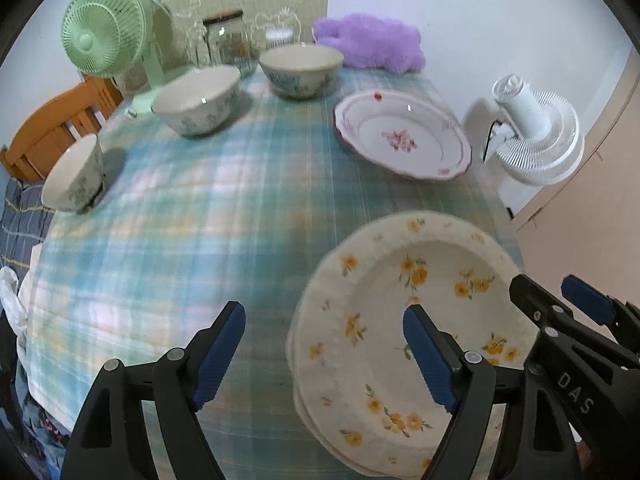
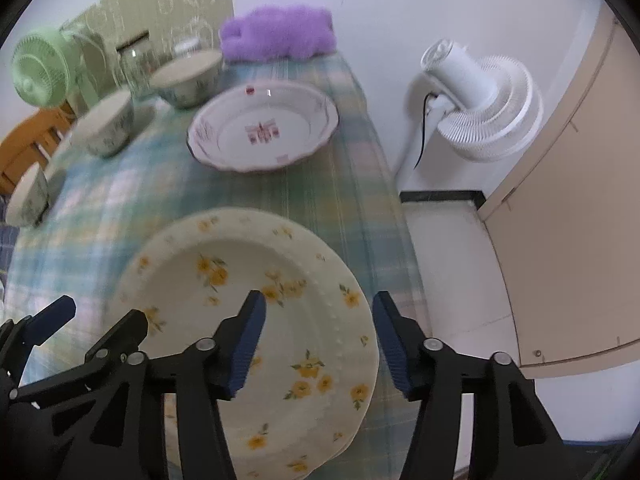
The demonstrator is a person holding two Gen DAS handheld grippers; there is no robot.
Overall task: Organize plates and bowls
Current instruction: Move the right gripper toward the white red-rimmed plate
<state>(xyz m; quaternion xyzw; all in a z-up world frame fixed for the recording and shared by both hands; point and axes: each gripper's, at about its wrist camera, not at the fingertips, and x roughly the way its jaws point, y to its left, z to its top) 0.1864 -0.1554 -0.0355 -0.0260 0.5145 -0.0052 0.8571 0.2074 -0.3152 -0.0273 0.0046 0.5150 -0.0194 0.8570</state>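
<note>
A stack of yellow-flowered plates (image 1: 384, 300) (image 2: 224, 264) lies at the near right of the plaid-covered table (image 1: 192, 220). A pink-flowered plate (image 1: 400, 136) (image 2: 262, 124) lies farther back on the right. Three patterned bowls stand apart: one at the back (image 1: 302, 70) (image 2: 188, 76), one at the back left (image 1: 196, 100) (image 2: 106, 126), one at the left edge (image 1: 76, 176) (image 2: 28, 196). My left gripper (image 1: 324, 352) is open, its right finger over the yellow plates. My right gripper (image 2: 318, 344) is open, straddling the stack's right rim.
A green fan (image 1: 106, 36), a glass jar (image 1: 228, 40) and a purple plush (image 1: 372, 40) stand at the table's back. A white fan (image 2: 480, 104) stands on the floor to the right, next to a beige cabinet (image 2: 568, 200). A wooden chair (image 1: 52, 124) is at left.
</note>
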